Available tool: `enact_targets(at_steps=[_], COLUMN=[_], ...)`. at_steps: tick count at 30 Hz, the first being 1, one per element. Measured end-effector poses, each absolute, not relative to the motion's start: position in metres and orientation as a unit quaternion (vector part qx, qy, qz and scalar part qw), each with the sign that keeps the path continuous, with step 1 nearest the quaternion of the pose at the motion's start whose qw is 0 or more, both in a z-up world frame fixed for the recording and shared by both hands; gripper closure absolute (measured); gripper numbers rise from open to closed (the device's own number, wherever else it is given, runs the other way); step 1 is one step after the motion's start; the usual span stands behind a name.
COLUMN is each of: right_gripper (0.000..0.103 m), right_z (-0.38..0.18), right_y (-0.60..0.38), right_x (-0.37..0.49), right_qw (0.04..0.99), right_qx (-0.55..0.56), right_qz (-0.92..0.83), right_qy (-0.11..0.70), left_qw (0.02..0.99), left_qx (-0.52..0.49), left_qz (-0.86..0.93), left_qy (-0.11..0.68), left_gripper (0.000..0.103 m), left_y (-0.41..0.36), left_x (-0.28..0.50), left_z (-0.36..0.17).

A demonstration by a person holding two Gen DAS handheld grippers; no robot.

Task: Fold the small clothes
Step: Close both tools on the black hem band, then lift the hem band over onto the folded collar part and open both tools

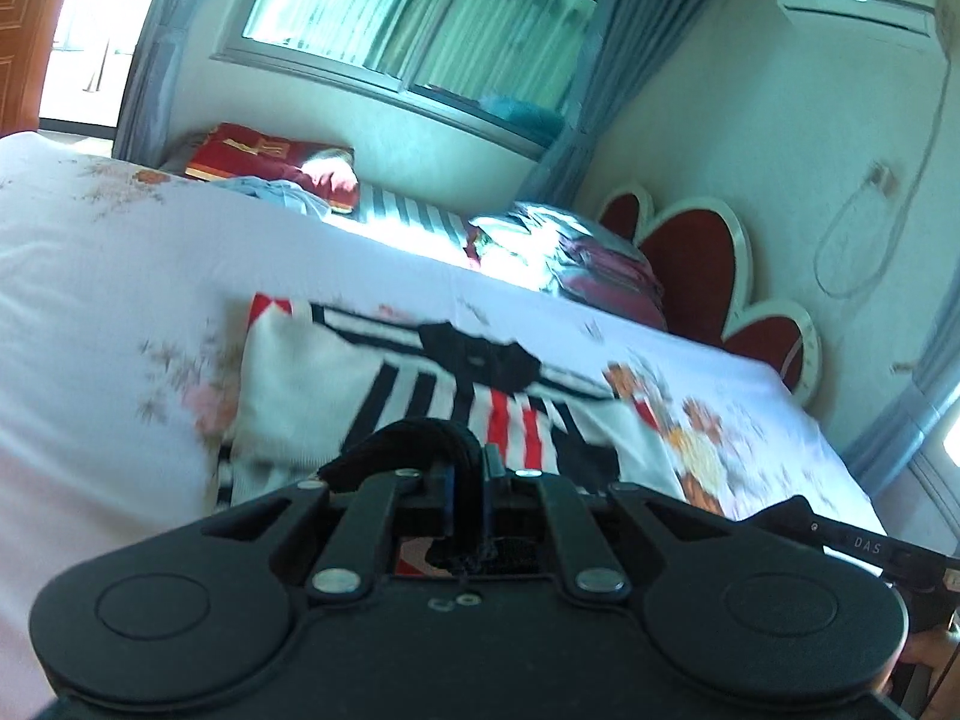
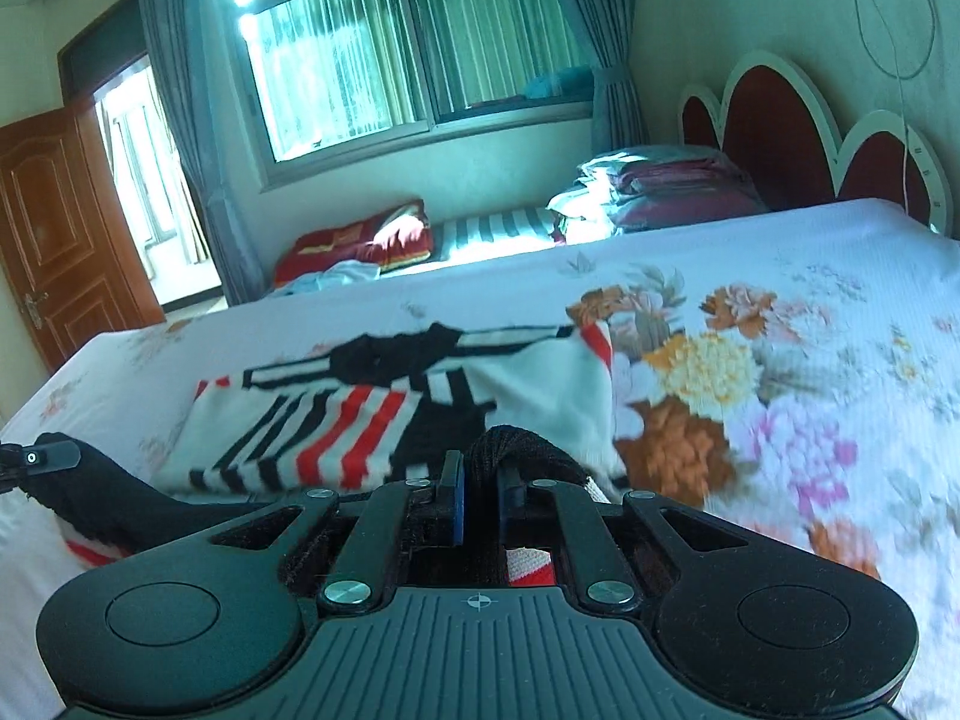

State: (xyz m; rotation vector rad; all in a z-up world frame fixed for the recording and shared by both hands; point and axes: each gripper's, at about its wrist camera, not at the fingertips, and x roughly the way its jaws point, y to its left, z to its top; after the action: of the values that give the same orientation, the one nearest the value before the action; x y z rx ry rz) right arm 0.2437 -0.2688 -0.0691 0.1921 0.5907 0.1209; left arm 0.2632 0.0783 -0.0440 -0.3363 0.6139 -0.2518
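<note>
A small knitted sweater [image 1: 312, 384], white with black and red stripes and a black collar, lies on the floral bedsheet [image 1: 108, 276]. My left gripper [image 1: 468, 468] is shut on the sweater's black hem, which bunches over its fingers. In the right wrist view the same sweater [image 2: 336, 420] spreads ahead, and my right gripper [image 2: 480, 480] is shut on another part of the black hem, lifted off the bed. The other gripper's tip [image 2: 42, 459] shows at the left edge with the hem stretched from it.
The bed [image 2: 810, 312] has a red and white scalloped headboard [image 2: 774, 138]. Folded bedding [image 2: 660, 186] and a red pillow [image 2: 360, 243] lie along the far side under the window [image 2: 408, 60]. A wooden door [image 2: 54, 228] stands open at left.
</note>
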Motion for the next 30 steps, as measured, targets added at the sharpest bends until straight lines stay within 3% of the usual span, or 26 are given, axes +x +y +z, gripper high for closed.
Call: enact_targets(at_steps=[12, 30], right_gripper=[0.094, 0.094], right_z=[-0.082, -0.157], right_y=[-0.279, -0.296], right_x=[0.372, 0.496], right_qw=[0.948, 0.903], right_qx=[0.108, 0.155], right_qz=[0.06, 0.049], right_qy=[0.294, 0.397], left_qw=[0.94, 0.914], left_qx=[-0.164, -0.149], left_qz=[-0.076, -0.003], left_qy=[0.288, 0.378], left_gripper=[0.096, 0.096], left_y=[0.067, 0.067], left_x=[0.369, 0.488], left_z=[-0.05, -0.119])
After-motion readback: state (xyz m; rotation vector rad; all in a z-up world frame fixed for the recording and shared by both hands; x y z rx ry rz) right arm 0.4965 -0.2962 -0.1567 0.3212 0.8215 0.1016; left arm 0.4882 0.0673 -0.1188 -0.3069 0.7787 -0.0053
